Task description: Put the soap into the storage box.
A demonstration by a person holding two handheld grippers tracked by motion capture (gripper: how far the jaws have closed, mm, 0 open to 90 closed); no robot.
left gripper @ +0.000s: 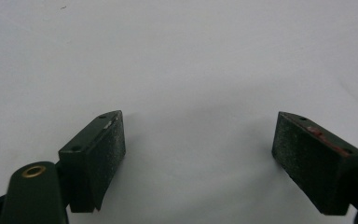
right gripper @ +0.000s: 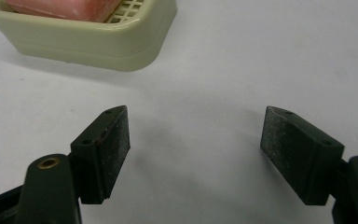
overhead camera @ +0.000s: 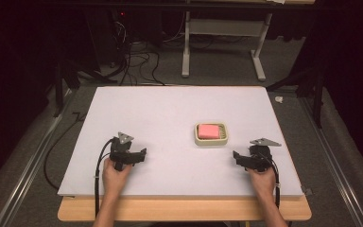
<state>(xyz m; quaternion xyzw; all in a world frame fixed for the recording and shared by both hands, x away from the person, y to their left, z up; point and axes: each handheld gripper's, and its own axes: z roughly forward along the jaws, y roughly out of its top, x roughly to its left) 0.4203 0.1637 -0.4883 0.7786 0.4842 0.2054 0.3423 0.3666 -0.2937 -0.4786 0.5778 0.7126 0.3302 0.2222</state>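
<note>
Both grippers are sitting low on the white table [overhead camera: 170,109], and the soap dish [overhead camera: 211,134] is our landmark here. The pink soap [overhead camera: 209,131] is lying inside the dish, on its slatted grid, untouched by anything. The right gripper [overhead camera: 237,156] is resting near the dish, on the person's side of it and off to the right, its jaws standing wide apart with nothing but bare table between the pads [right gripper: 116,140]; from its own camera the dish's cream wall [right gripper: 93,46] is sitting just ahead of the jaws, clearly apart from them. The left gripper [overhead camera: 143,153] is waiting well away from the dish, on the opposite side, jaws also spread wide and empty over bare table.

So, as I'm reading it, nothing is gripped yet. The reach to the dish or the soap is looking like the whole job ahead: closing the gap, taking hold, and moving it.
</note>
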